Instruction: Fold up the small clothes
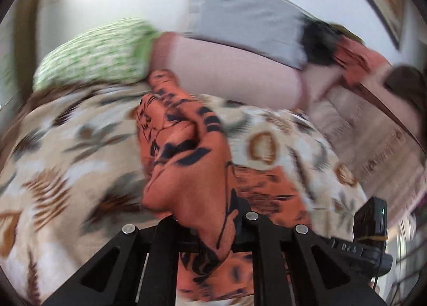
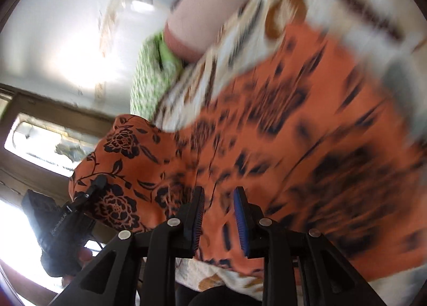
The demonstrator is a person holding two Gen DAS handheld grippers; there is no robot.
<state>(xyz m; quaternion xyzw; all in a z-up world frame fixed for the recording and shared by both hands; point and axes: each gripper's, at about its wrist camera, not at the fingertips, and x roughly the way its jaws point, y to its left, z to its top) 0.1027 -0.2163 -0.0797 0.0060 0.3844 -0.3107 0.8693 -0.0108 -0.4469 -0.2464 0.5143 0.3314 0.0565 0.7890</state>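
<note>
On the far left lies a green and white pillow (image 1: 90,55), resting on a bedspread (image 1: 66,151) with brown leaves on it. Next to the pillow sits a long pink cushion (image 1: 226,71), with a grey cloth (image 1: 245,20) behind it. The left gripper (image 1: 210,226) is clamped tight on a bunch of the orange cloth (image 1: 186,151) with black flowers, and the cloth hangs up off the bed in a crumpled heap. The rest of the orange cloth lies spread over the bedspread toward the right. The right gripper (image 2: 218,215) has blue pads (image 2: 241,223) with a gap between them. Orange cloth lies in that gap, but the pads do not squeeze it. Everything is blurry.
</note>
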